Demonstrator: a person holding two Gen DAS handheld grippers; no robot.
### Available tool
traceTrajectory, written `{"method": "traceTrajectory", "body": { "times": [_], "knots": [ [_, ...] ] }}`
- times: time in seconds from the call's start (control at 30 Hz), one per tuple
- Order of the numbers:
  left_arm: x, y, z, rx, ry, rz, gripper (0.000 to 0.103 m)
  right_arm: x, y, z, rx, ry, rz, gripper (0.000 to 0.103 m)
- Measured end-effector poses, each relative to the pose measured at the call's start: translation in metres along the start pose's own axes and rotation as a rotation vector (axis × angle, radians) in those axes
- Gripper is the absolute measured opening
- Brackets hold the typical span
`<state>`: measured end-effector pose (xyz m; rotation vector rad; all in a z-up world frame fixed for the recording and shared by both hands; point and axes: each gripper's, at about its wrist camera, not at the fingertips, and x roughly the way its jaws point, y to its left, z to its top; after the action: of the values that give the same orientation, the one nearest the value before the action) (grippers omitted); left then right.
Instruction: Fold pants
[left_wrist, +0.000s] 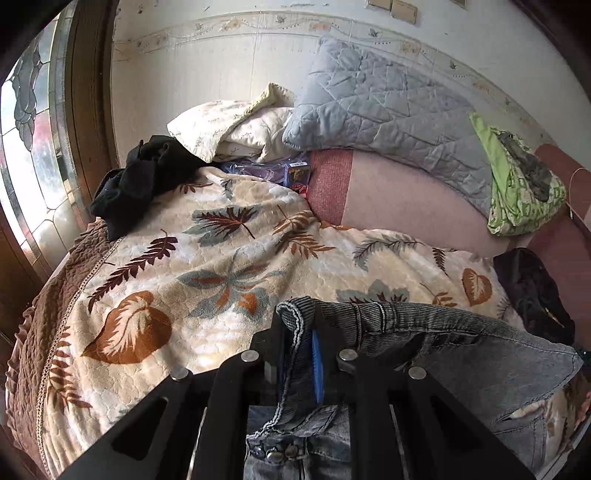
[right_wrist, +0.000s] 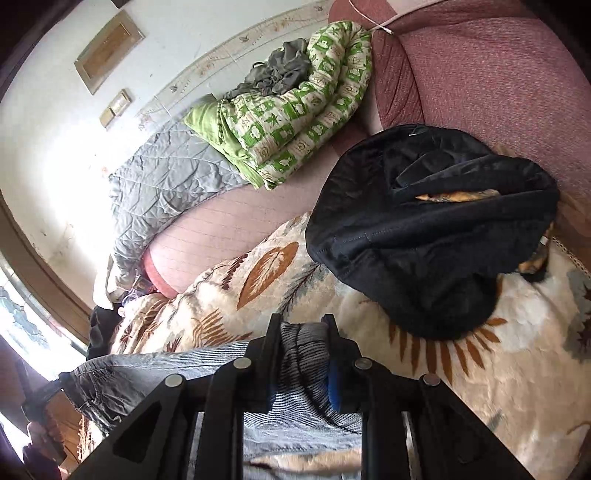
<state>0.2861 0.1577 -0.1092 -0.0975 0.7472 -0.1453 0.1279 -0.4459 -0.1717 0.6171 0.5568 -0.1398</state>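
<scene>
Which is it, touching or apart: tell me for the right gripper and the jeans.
Touching. The right wrist view shows the right gripper with both fingers clamped on a bunched fold of the jeans, no gap at either side.

Daylit stained-glass window (left_wrist: 29, 147) beside bordered wall (left_wrist: 221, 74)

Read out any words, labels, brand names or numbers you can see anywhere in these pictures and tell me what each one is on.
No text can be read in either view.
Small blue and red box by the pillows: printing on it, too small and blurred to read.
Green patterned quilt: small marks in its squares, not legible.
Jeans: no readable label; button markings too small.
</scene>
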Motion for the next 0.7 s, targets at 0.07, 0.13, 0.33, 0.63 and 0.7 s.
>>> {"method": "traceTrajectory", "body": {
  "times": [0.07,0.13,0.33,0.63,0.7],
  "knots": [
    [-0.027,0.008,-0.018,-0.020,-0.012,-0.012,0.012,-0.024,-0.004,-0.012,-0.001,0.023,0.012,0.022],
    [-0.053,0.017,-0.042,-0.026,-0.018,-0.020,0.012,-0.045,-0.009,-0.029,-0.009,0.051,0.016,0.022],
    [-0.094,0.056,-0.127,-0.066,0.025,0.006,0.012,-0.085,-0.017,-0.090,-0.108,0.206,0.008,0.022],
    [-0.089,0.104,-0.216,-0.194,0.221,0.005,0.018,-0.088,-0.058,-0.136,-0.175,0.563,-0.120,0.033],
    [-0.102,0.106,-0.213,-0.196,0.202,0.012,0.019,-0.100,-0.063,-0.122,-0.135,0.509,-0.083,0.039]
  ]
}}
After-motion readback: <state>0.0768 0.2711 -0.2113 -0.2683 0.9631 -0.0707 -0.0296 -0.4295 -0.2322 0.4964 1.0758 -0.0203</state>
